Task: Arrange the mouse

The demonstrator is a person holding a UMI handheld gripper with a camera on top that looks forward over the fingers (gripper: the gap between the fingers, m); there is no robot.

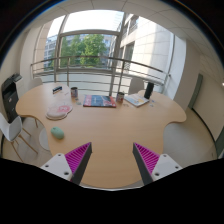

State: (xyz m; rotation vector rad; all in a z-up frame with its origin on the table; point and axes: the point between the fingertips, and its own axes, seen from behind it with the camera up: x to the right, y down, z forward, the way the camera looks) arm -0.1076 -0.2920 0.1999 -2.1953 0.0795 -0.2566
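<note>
My gripper (112, 150) is open and empty, its two magenta pads (78, 158) spread wide over the near part of a round wooden table (112, 125). A small teal object (57, 131), which may be the mouse, lies on the table to the left, beyond the left finger. A colourful flat mat or book (98, 101) lies at the far side of the table, straight ahead. Nothing is between the fingers.
A pale dish (58, 112) sits behind the teal object. A small cup (73, 93), a white pad (137, 100) and a dark upright item (148, 90) stand at the far edge. Chairs stand at the left (12, 128) and right (186, 150). Large windows lie beyond.
</note>
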